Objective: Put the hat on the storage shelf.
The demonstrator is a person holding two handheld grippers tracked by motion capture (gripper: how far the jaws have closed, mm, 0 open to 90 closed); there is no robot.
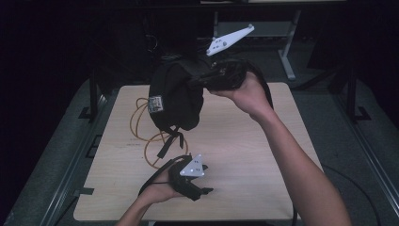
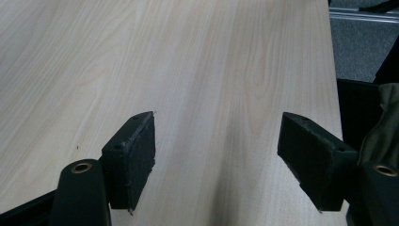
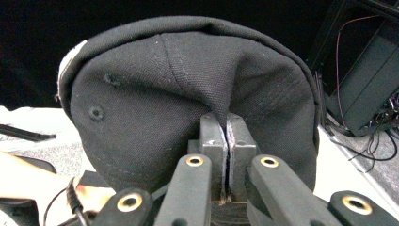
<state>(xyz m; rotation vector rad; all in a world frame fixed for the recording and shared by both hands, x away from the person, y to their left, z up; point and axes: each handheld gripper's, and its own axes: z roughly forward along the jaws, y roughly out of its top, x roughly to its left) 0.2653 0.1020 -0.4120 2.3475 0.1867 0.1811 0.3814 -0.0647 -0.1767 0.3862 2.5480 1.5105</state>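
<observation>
A black cap (image 1: 174,94) hangs in the air over the back of the wooden table (image 1: 244,155), with a white label on its side and its strap (image 1: 171,139) dangling. My right gripper (image 1: 195,80) is shut on a fold of the cap's cloth; in the right gripper view the jaws (image 3: 227,120) pinch the black cap (image 3: 155,94) tightly. My left gripper (image 1: 204,190) rests low near the table's front edge. Its jaws (image 2: 219,122) stand wide open over bare wood (image 2: 211,56) with nothing between them.
An orange cable (image 1: 141,136) lies looped on the table under the cap. Metal rails run along both sides of the table, and a desk leg (image 1: 287,61) stands behind it. Dark equipment with wires (image 3: 371,117) sits beyond the table.
</observation>
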